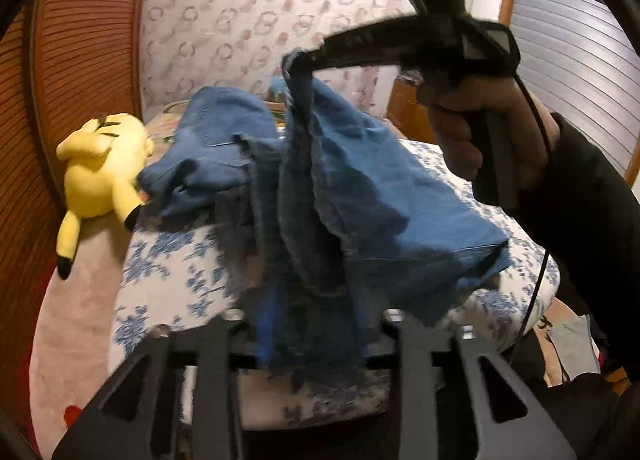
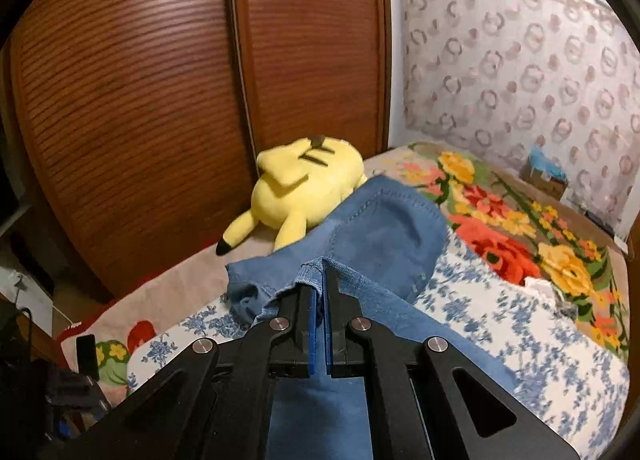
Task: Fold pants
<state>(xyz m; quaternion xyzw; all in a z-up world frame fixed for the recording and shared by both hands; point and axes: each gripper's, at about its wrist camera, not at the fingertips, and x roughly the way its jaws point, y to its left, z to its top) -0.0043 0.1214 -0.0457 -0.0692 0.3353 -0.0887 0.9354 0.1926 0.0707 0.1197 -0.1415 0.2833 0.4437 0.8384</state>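
One pair of blue denim jeans (image 1: 360,187), one yellow Pikachu plush (image 1: 100,167), two grippers. The jeans lie bunched over a blue-and-white floral cloth (image 1: 168,272) on the bed, partly lifted, with the waist end crumpled near the plush and a hemmed leg end hanging toward the right. The fabric is mid-blue with darker folds, stitched seams and a frayed edge.

The right gripper (image 2: 319,292) has its blue-padded jaws nearly closed on a fold of denim at the hem; from the left wrist view it (image 1: 304,59) holds that edge up above the bed. The left gripper (image 1: 316,324) has denim draped across its fingers; whether its jaws are pinching it I cannot tell, since cloth hides the tips.

The plush lies just beside the jeans, against a brown slatted wardrobe door (image 2: 140,99). A flowered blanket (image 2: 520,227) covers the far bed.
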